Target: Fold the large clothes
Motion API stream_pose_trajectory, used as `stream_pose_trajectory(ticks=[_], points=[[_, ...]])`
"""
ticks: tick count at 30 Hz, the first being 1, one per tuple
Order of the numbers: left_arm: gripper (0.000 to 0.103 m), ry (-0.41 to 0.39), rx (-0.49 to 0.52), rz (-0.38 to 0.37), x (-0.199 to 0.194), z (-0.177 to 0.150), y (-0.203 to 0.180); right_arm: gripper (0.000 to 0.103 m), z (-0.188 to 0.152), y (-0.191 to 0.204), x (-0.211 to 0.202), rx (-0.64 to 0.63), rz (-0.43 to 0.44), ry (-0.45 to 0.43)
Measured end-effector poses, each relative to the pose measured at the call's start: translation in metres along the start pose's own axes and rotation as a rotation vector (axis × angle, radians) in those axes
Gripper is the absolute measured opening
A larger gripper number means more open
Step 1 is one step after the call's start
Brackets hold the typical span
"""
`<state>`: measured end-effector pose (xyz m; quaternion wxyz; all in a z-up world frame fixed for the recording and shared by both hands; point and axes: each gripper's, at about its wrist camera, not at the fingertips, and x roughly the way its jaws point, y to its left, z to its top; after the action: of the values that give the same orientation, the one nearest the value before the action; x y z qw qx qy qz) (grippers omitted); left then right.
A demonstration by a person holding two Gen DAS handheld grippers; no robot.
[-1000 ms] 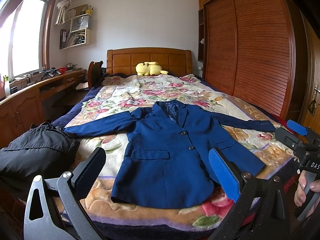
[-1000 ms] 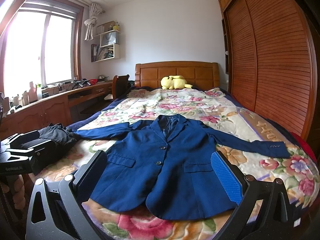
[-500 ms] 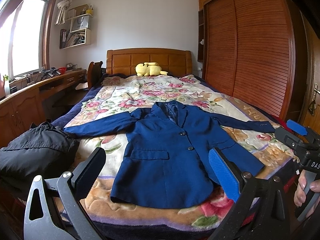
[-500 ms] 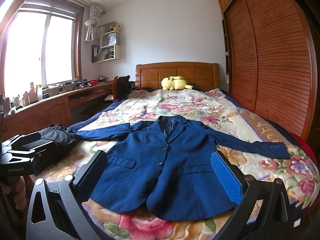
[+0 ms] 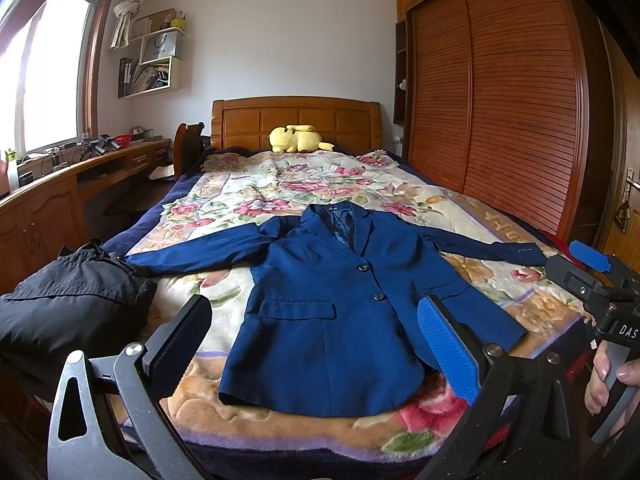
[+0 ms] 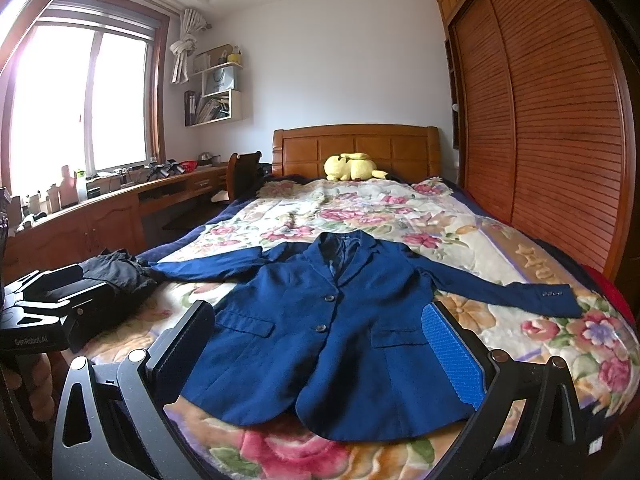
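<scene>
My left hand-held gripper (image 5: 316, 344) and right hand-held gripper (image 6: 320, 344) both hang released, jaws wide, short of the bed's (image 5: 280, 432) foot. The navy jacket (image 5: 344, 300) lies flat, face up, sleeves spread, on the bed's floral blanket (image 6: 360, 208); a black garment (image 5: 68, 304) lies at the bed's left edge, a yellow plush toy (image 5: 298, 138) against its headboard.

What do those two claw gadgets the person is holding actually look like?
Both match. The left gripper and right gripper have grey metal linkage arms with triangular cut-outs and round rivets, black fingers and a ridged blue pad. One body reads "GenRobot.AI". A bare hand grips the handle.
</scene>
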<state>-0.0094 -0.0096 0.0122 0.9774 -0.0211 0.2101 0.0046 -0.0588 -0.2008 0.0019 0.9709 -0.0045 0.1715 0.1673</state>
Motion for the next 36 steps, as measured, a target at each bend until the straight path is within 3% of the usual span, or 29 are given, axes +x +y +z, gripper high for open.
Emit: stream_pose_trajectory(ticks=[7,19,36], points=[[0.103,0.026,0.013,0.031,0.020,-0.005,0.006,0.103,-0.002,-0.001,0.020,0.003,0.024,0.028],[0.103,0.104,-0.002,0.093,0.088,-0.022,0.047,0.103,0.000,-0.003,0.075,-0.012,0.060,0.079],[0.103,0.180,-0.014,0.144,0.182,-0.021,0.098,0.103,0.010,0.009,0.186,-0.090,0.111,0.126]])
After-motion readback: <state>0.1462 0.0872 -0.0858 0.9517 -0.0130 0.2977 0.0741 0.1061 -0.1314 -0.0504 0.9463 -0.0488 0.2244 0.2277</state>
